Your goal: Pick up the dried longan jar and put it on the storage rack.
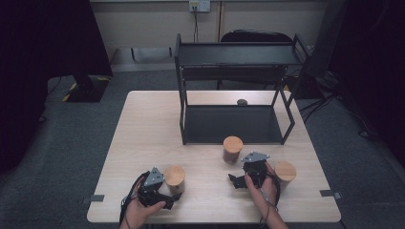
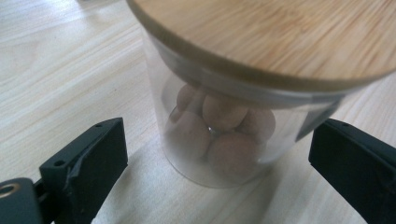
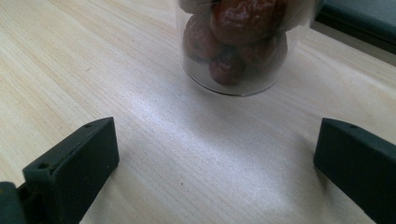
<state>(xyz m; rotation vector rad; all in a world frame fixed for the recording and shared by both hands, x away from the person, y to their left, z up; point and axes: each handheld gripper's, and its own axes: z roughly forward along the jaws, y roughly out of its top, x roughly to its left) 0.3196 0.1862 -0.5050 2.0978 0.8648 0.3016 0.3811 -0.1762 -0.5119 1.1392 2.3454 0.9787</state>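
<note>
A glass jar with a bamboo lid (image 2: 261,42) holding pale round balls (image 2: 224,135) stands on the wooden table (image 1: 143,129). It sits between the jaws of my left gripper (image 2: 215,140), which stand apart from the glass, so the gripper is open. In the high view this jar (image 1: 175,177) is at the front left, with the left gripper (image 1: 171,193) beside it. A second jar of dark red dates (image 3: 233,42) stands just ahead of my right gripper (image 3: 217,135), which is open with bare table between its jaws. In the high view that jar (image 1: 232,149) is near the right gripper (image 1: 242,172).
A third lidded jar (image 1: 285,172) stands right of the right hand. A black two-tier shelf (image 1: 231,125) occupies the back middle of the table, with a small dark object (image 1: 242,101) behind it. A black chair (image 1: 253,36) stands beyond the table.
</note>
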